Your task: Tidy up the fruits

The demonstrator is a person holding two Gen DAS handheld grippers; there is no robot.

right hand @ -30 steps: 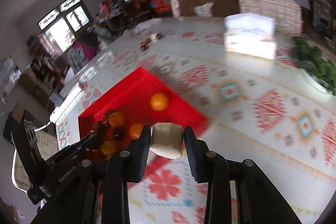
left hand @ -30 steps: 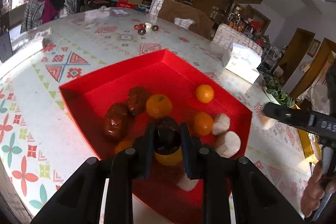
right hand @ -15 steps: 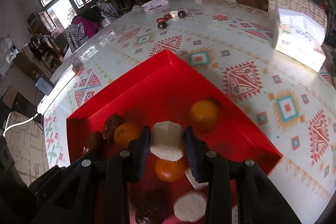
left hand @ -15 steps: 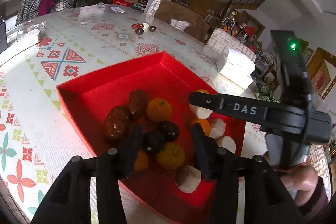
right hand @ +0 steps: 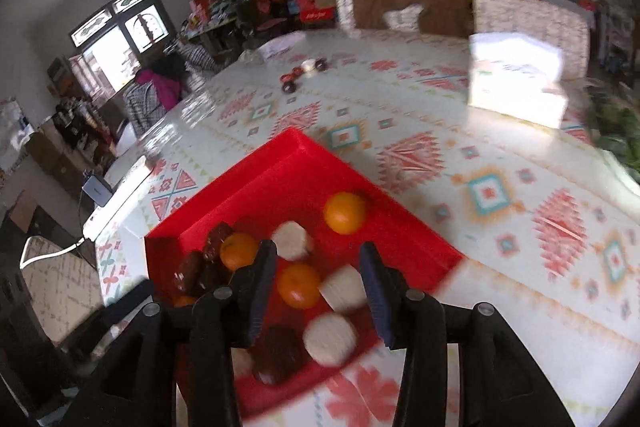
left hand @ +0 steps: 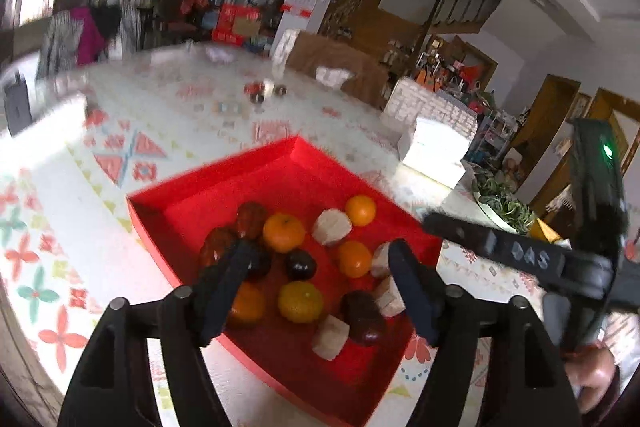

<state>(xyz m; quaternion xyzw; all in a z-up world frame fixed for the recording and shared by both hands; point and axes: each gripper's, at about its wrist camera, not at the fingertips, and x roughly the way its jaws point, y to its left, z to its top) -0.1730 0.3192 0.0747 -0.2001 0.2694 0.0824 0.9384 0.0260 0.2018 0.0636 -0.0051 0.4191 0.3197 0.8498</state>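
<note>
Fruits point(left hand: 283, 231) lie together in the red tray point(left hand: 188, 191) on the bench point(right hand: 500, 195). My left gripper point(left hand: 320, 279) and right gripper point(right hand: 316, 279) are opening, empty, above it: release step; next, fetch the strays point(right hand: 302, 71) beyond.

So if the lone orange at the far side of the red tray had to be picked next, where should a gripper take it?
Across its widest middle, coming down from above. The far orange is round, so a grip at its middle won't slip off. It sits apart from the other fruit, though close to the wall of the red tray, so line the fingers up along that wall, probably.
</note>
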